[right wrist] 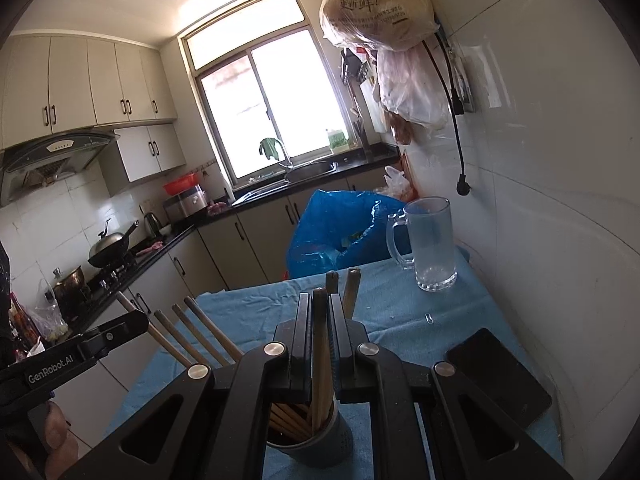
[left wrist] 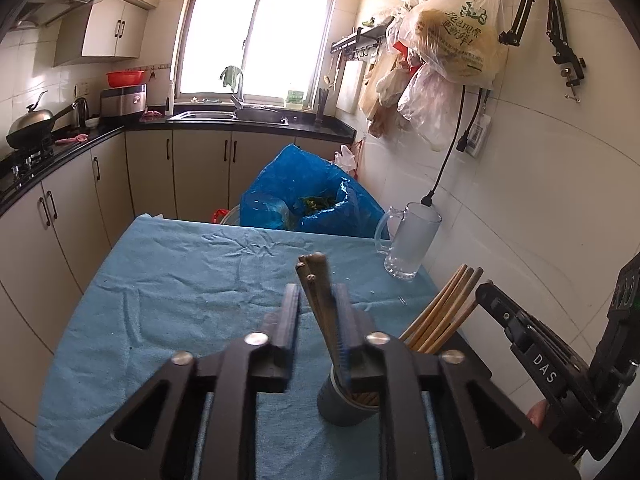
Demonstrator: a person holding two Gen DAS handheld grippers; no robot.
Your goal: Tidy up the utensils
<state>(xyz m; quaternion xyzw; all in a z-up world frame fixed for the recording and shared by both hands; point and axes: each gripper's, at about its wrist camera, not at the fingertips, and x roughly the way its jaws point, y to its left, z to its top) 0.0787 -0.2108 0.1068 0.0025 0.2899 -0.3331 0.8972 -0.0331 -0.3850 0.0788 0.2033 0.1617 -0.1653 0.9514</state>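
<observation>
Both my grippers are over the grey holder (right wrist: 310, 446) on the blue-clothed table (left wrist: 168, 280) right now. My left gripper (left wrist: 318, 296) has its fingers parted a bit, with a dark bundle of chopsticks (left wrist: 316, 300) standing loosely between them, bottom ends down in the holder (left wrist: 344, 408). My right gripper (right wrist: 320, 312) is clamped on a single chopstick (right wrist: 320, 352) that also runs down into the holder. More chopsticks (right wrist: 288, 420) already sit in there, leaning out. A glass mug (right wrist: 432, 244) stands near the wall, and a phone (right wrist: 500, 376) is lying beside my right gripper.
</observation>
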